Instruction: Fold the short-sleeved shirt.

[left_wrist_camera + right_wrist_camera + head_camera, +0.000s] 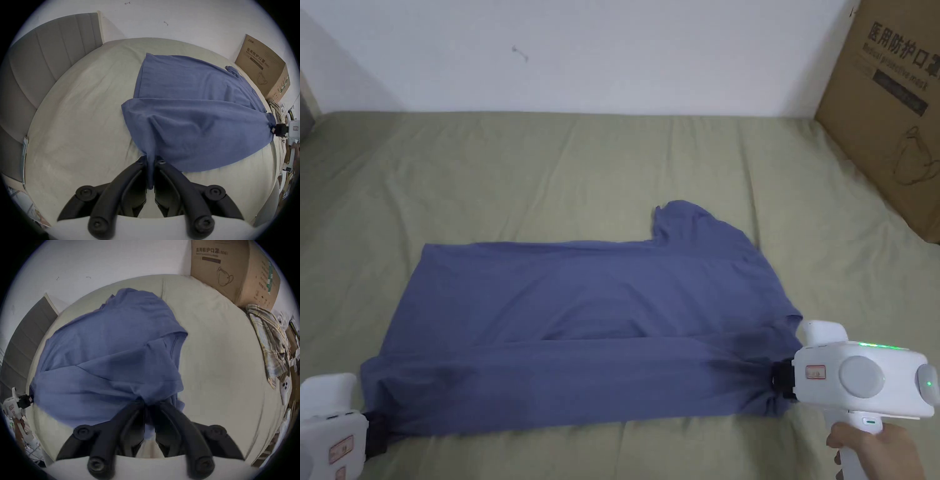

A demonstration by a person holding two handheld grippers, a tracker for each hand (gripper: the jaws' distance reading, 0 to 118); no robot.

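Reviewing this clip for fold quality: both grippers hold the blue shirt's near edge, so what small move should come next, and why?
Probably carry that edge away toward the wall. The left gripper and right gripper each pinch an end of the shirt, the strip between them is taut, and the far sleeve lies unfolded.

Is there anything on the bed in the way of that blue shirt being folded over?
Nothing visible. Both the left gripper and right gripper already pinch the blue shirt, and the bed beyond it lies bare. The cardboard box stands off to the side.
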